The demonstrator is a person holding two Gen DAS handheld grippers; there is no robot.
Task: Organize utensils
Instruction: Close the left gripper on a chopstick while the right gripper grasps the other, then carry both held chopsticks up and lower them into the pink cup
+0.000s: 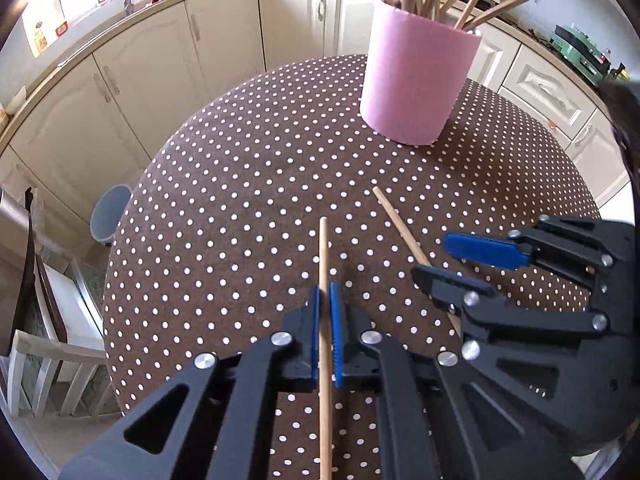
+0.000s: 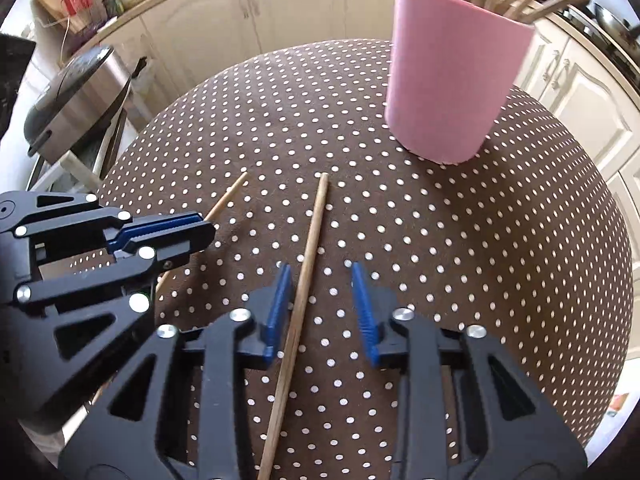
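A pink cup (image 1: 416, 84) full of wooden chopsticks stands at the far side of the polka-dot table (image 1: 240, 200); it also shows in the right wrist view (image 2: 452, 88). My left gripper (image 1: 325, 300) is shut on a wooden chopstick (image 1: 323, 256), which points forward. My right gripper (image 2: 320, 280) is open, with a second chopstick (image 2: 310, 248) lying on the cloth between its jaws, close to the left pad. The right gripper shows at the right of the left wrist view (image 1: 448, 256), and the left gripper at the left of the right wrist view (image 2: 200, 232).
Cream kitchen cabinets (image 1: 168, 72) curve around behind the table. A grey bin (image 1: 109, 216) stands on the floor to the left, with a chair (image 1: 36, 320) beside it. A steel appliance (image 2: 76, 96) stands past the table's left edge.
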